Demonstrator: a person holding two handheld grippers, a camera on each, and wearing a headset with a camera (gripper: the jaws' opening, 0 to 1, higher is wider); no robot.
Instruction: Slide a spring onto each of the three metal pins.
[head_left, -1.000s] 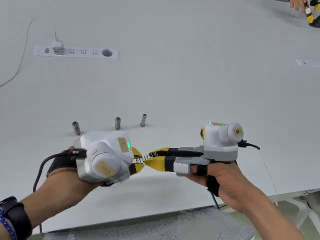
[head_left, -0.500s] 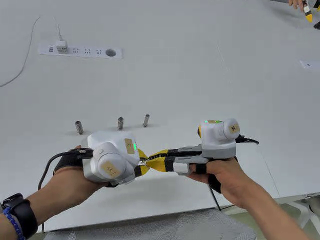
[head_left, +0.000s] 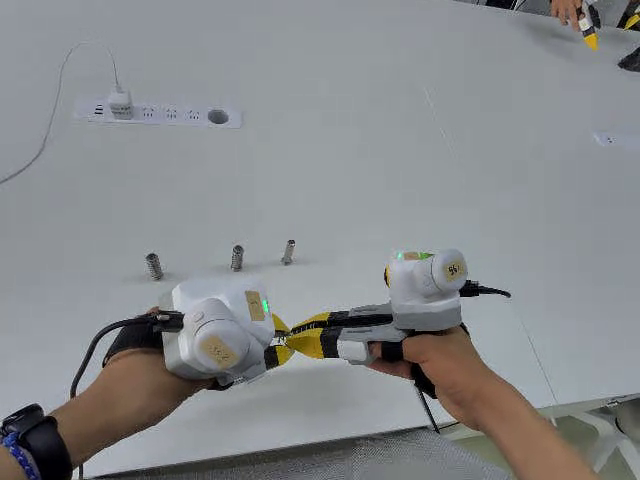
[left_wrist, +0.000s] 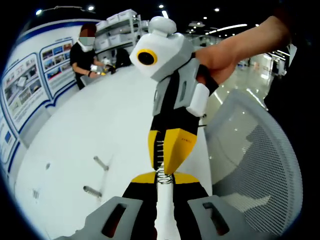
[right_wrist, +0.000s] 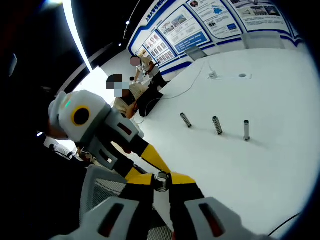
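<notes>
Near the front edge of the bench (head_left: 420, 180), the left gripper (head_left: 277, 346) and right gripper (head_left: 299, 339) meet tip to tip, each clamped on an end of one spring (left_wrist: 159, 152). Beyond them stand three pins. The left pin (head_left: 154, 265) and middle pin (head_left: 237, 257) carry springs; the right pin (head_left: 288, 251) is bare. A power strip (head_left: 150, 113) lies far back, and a mesh chair (left_wrist: 260, 165) sits below the grippers.

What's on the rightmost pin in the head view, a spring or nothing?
Nothing: bare. The rightmost pin shows a smooth shaft, while the middle pin and left pin wear coils.
</notes>
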